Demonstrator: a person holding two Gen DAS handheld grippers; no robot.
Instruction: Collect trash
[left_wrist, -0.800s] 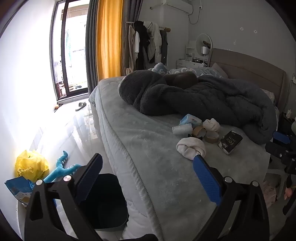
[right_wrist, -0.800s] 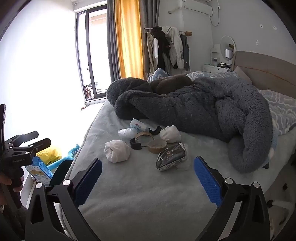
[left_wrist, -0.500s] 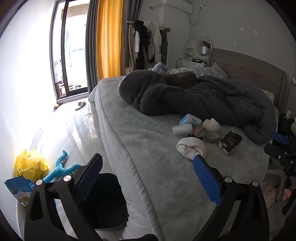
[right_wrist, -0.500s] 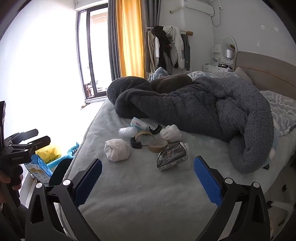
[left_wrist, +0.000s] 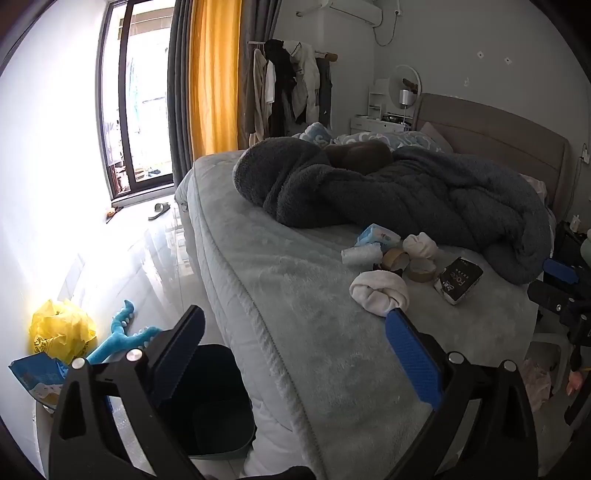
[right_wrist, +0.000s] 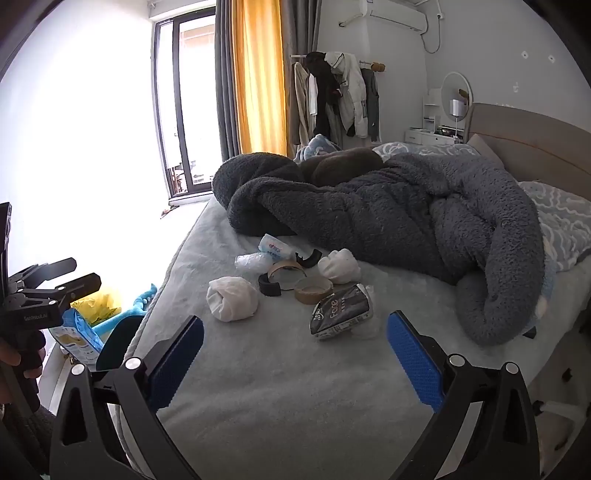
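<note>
A cluster of trash lies on the grey bed (right_wrist: 280, 387): a white crumpled wad (right_wrist: 232, 298), a dark wipes packet (right_wrist: 341, 311), a brown tape roll (right_wrist: 313, 290), a second cardboard ring (right_wrist: 286, 269), a clear plastic wrapper (right_wrist: 253, 261), a blue-white tissue pack (right_wrist: 273, 246) and another white wad (right_wrist: 340, 266). My right gripper (right_wrist: 295, 354) hovers open over the bed, short of the packet. The left gripper (left_wrist: 295, 350) stands open above the bed's edge, the white wad (left_wrist: 380, 291) just past its right finger. A dark bin (left_wrist: 210, 402) stands on the floor below it.
A thick dark blanket (right_wrist: 406, 218) is heaped behind the trash. On the floor left of the bed lie a yellow bag (left_wrist: 59, 328), a blue toy (left_wrist: 122, 336) and a blue packet (left_wrist: 33, 380). A clothes rack (left_wrist: 291, 92) and a window stand beyond.
</note>
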